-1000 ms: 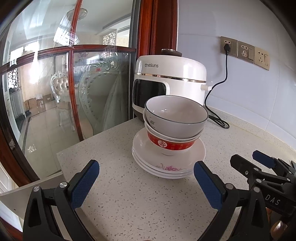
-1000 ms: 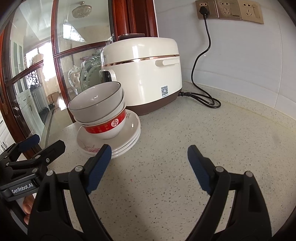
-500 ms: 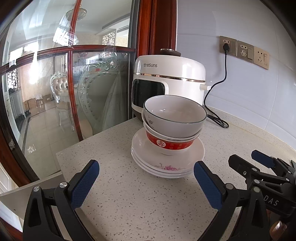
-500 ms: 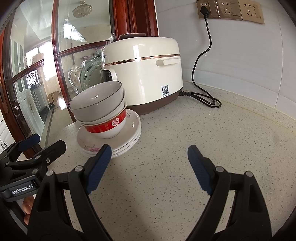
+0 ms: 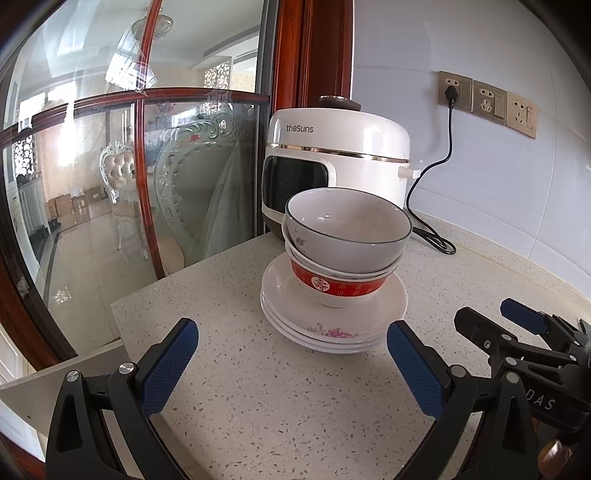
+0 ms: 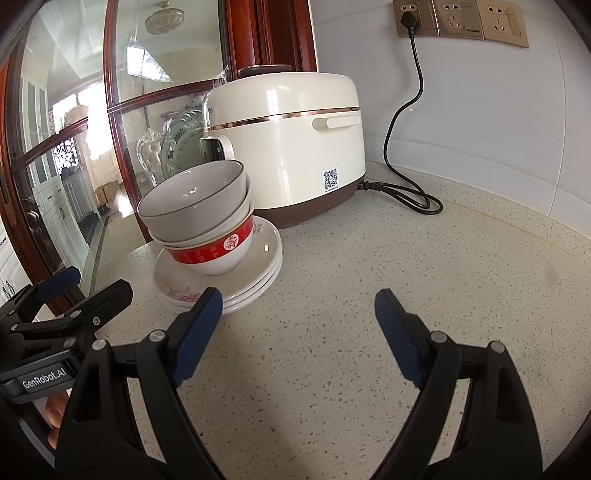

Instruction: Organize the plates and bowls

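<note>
A stack of white plates [image 5: 332, 325] [image 6: 258, 273] with a pink flower print sits on the speckled counter. On it stand nested bowls: a red-banded bowl [image 5: 332, 286] [image 6: 218, 245] at the bottom and a white bowl with a dark rim [image 5: 347, 229] [image 6: 192, 199] on top, tilted a little. My left gripper [image 5: 291, 339] is open just short of the stack, nothing between its blue pads. My right gripper [image 6: 297, 306] is open to the right of the stack over bare counter. Each gripper shows in the other's view, the right gripper [image 5: 495, 321] and the left gripper [image 6: 88, 288].
A white rice cooker [image 5: 336, 162] [image 6: 288, 147] stands right behind the stack, its black cord [image 6: 402, 147] running to a wall socket [image 6: 410, 18]. A glass partition with a red wood frame [image 5: 147, 166] bounds the counter's left edge [image 5: 118, 321].
</note>
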`<state>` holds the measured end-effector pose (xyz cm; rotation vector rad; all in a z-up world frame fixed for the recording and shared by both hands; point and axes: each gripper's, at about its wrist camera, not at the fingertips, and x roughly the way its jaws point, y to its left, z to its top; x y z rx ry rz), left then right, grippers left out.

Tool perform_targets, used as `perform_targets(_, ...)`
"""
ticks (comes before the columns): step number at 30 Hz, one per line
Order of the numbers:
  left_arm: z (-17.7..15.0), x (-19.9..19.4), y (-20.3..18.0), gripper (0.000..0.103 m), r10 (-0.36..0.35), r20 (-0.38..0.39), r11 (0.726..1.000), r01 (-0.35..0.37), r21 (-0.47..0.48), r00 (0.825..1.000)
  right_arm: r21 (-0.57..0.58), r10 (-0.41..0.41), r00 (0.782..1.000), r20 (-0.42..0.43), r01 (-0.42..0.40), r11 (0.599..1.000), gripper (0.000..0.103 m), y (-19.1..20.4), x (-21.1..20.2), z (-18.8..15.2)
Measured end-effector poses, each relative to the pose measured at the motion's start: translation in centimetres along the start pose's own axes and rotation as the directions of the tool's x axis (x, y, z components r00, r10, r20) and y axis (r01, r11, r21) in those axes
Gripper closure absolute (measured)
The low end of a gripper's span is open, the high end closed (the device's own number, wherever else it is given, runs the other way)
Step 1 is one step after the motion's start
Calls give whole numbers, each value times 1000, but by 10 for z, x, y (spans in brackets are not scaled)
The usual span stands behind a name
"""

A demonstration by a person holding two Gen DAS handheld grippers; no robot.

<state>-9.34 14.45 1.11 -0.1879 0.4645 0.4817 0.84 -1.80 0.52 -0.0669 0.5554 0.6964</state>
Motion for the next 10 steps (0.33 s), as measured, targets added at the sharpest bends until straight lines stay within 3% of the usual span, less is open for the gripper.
perform_targets(10,2,3,4,0,12,9,1000,-12,-5,1000,-5,0,1000,3,0,1000,17,-1,-1,0)
